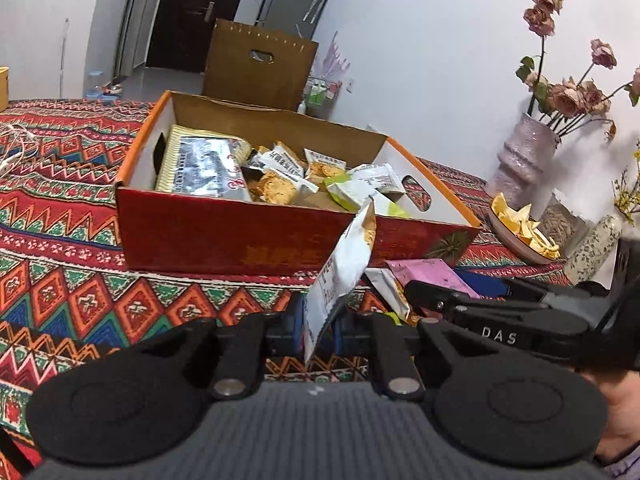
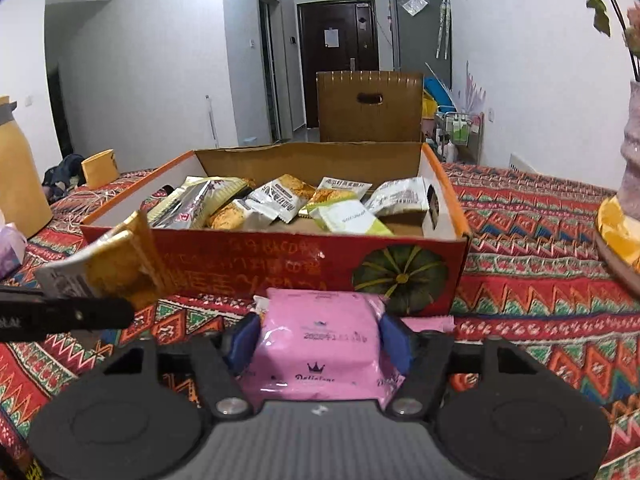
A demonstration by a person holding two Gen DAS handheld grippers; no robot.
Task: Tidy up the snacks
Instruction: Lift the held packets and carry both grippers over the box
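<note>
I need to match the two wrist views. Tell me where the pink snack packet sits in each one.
Left wrist view: pink snack packet right of centre, low, before the red box's front wall, behind the right gripper.
Right wrist view: bottom centre, between the right gripper's fingers.
Shared landmark: the red box.

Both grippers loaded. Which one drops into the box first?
Left, probably. The left gripper holds its white snack packet raised, tip near the red box rim. The right gripper holds the pink packet low, below the front wall.
</note>
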